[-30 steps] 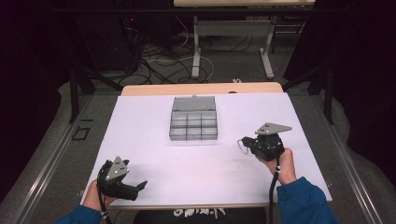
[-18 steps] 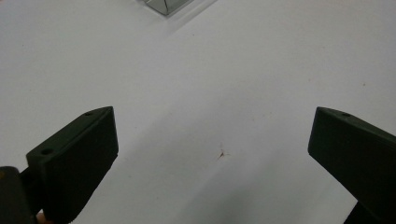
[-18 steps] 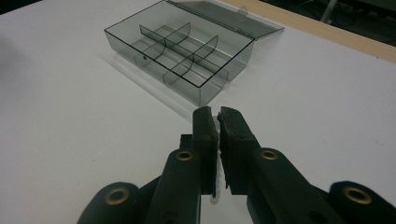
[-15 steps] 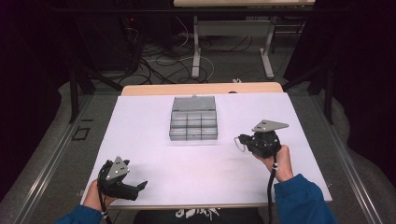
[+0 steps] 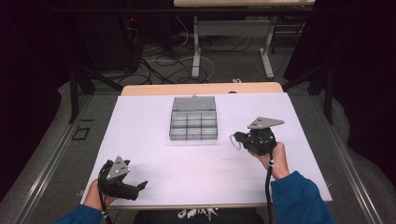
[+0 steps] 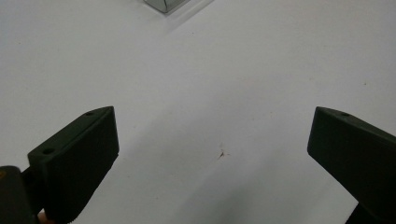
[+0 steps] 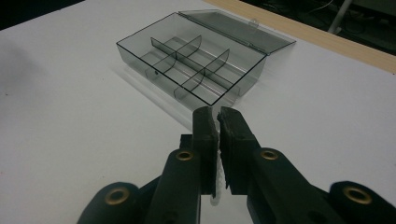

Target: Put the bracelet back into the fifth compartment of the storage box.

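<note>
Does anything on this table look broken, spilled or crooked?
Nothing stands out. The clear grey plastic compartment box sits square on the white table, lid open, compartments apparently empty. A tiny dark speck marks the surface.

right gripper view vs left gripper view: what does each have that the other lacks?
Right gripper view: the right gripper shut on a thin white piece, plus the grey box's dividers and its laid-back lid.
Left gripper view: the left gripper, jaws wide apart with nothing between them, and a small dark mark.
Both: the white sheet and the box, a mere corner in the left gripper view.
</note>
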### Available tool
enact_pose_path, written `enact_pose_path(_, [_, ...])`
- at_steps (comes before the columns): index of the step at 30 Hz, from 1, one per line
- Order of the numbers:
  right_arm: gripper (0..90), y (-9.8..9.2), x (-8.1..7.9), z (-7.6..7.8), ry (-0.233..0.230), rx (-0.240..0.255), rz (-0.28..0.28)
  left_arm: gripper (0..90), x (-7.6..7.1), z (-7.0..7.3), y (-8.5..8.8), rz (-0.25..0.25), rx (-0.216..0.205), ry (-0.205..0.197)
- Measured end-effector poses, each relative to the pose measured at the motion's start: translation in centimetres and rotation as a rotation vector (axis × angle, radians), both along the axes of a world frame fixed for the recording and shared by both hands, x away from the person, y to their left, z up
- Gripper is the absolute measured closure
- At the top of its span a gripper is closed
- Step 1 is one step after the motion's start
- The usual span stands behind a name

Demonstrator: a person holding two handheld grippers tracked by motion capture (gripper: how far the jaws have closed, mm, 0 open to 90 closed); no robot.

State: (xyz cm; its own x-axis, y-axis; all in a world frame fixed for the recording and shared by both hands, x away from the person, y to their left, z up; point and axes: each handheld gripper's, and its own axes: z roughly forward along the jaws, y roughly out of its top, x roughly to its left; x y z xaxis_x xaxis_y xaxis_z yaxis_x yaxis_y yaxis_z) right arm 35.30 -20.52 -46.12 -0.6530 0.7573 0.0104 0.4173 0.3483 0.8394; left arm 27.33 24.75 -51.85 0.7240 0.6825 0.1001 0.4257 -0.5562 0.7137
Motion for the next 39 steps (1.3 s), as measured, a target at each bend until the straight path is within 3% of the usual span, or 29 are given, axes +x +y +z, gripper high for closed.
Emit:
enact_pose_path(13, [85.3, 1.9, 1.1, 0.5, -0.011, 0.007, 0.025, 2.2, 0.0, 0.0, -0.1, -0.009, 0.007, -0.02])
enact_pose_path(17, [85.3, 2.4, 1.4, 0.6, -0.013, 0.006, 0.029, 2.2, -0.1, 0.0, 0.0, -0.003, 0.002, -0.008])
enact_pose_path(39, [85.2, 3.4, 3.0, 1.8, -0.046, 0.041, 0.031, 2.2, 0.0, 0.0, 0.0, -0.008, 0.012, -0.008])
